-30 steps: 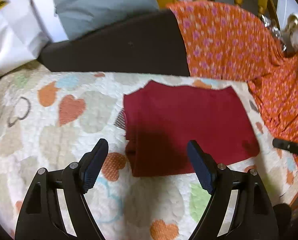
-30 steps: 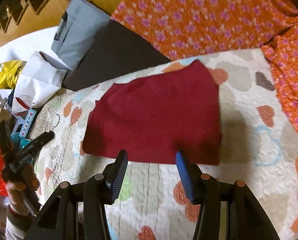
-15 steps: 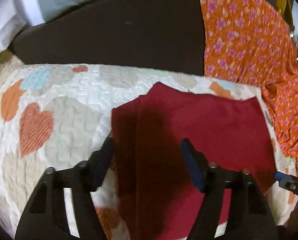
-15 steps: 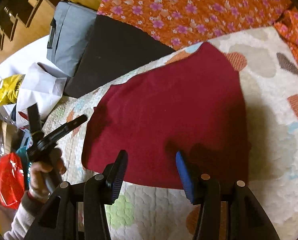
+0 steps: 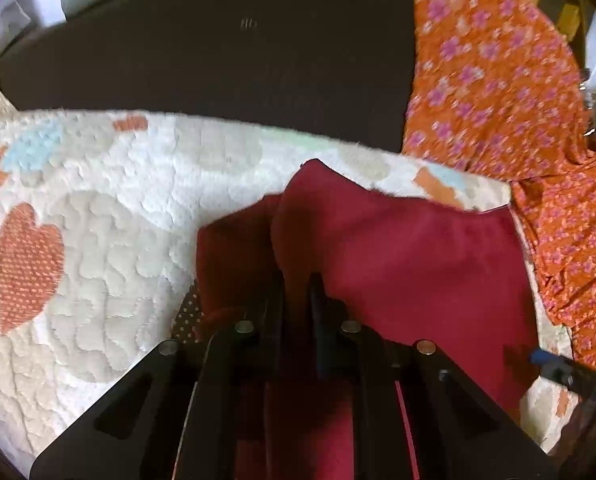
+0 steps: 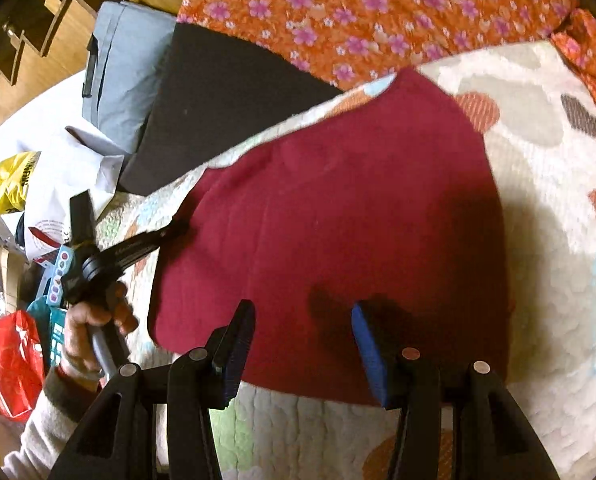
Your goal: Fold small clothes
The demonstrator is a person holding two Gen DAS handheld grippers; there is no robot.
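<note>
The dark red cloth (image 6: 338, 216) lies flat on a heart-patterned quilt (image 6: 546, 240). The left gripper (image 5: 298, 292) is clamped on its edge at 9 o'clock. The right gripper (image 6: 302, 316), fingers apart, hovers over its edge at 6 o'clock.

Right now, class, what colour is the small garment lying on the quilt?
Dark red garment, plain; clearest in the right wrist view.

My right gripper (image 6: 302, 344) jaws apart over the red cloth's (image 6: 338, 220) near edge, cloth flat on my heart quilt (image 6: 550, 240), my left gripper (image 6: 137, 246) at its left edge, orange fabric (image 6: 358, 12) behind
</note>
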